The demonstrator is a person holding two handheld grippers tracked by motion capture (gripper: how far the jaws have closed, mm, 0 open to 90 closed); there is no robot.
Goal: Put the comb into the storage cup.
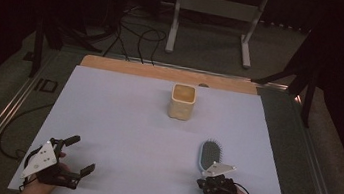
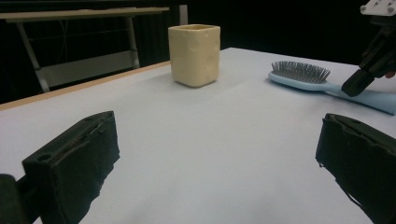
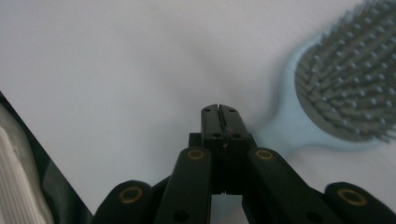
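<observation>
Right claw (image 1: 202, 182) sits over the handle of the brush (image 1: 209, 155), jaws pressed together with nothing between them; in the right gripper view the closed tips (image 3: 218, 110) rest just beside the neck where the handle meets the bristle head (image 3: 348, 88). Brush lies bristles up on the surface (image 1: 119, 135), near right side, head pointing away from the person. Left claw (image 1: 77, 154) is spread wide, idle at the near left edge, well apart from everything; its view looks across to the cup (image 2: 194, 55) and the brush (image 2: 301, 74). Cup (image 1: 182, 101) stands upright toward the far middle, mouth open. Judged step: approach to the brush, grasp not yet made. Probable aim is brush into cup, though this is inference only. Next move calls for opening the right claw, settling it astride the handle and closing; the handle is thin and flat, so a square pinch matters. Hard to make out: the handle's near end is covered by the right gripper in the high view; whether the tips touch the handle cannot be told; the cup's contents are unclear in dim light.
</observation>
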